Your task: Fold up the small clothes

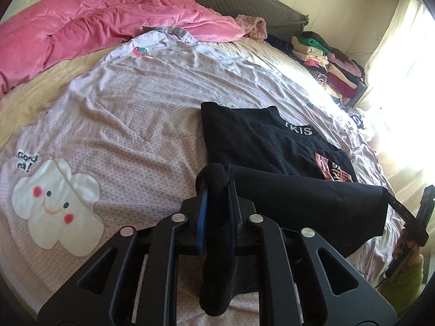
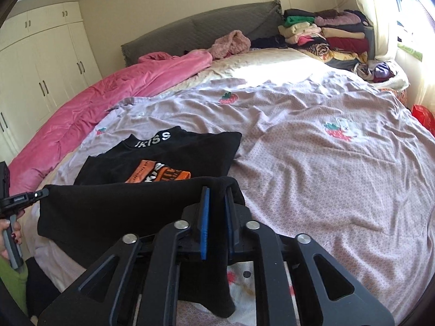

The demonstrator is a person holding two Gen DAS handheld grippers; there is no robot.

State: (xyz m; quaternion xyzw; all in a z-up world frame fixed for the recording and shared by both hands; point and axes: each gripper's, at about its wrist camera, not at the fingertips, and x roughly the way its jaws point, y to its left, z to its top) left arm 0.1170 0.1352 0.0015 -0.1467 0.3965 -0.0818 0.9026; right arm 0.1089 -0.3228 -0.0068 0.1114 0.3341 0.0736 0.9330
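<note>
Black shirt mid-fold on bed sheet: hem lifted toward collar, not yet laid down.

Left gripper and right gripper each clamp a hem corner, cloth between jaws. Remaining: drop hem, finish fold, stack w/ folded pile near headboard. Collar reads "KISS"; sheet patch reads approx. "Good".

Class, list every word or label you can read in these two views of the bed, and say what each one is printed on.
"JKISS": white letters on the collar of the black shirt; the first letter is unclear.
"Gord ea!": on the pink bedsheet, above the smiling cloud patch; uncertain.
Orange chest print on the shirt: half covered by the fold, unreadable.
Small label on the other handheld tool: too small to read.
</note>
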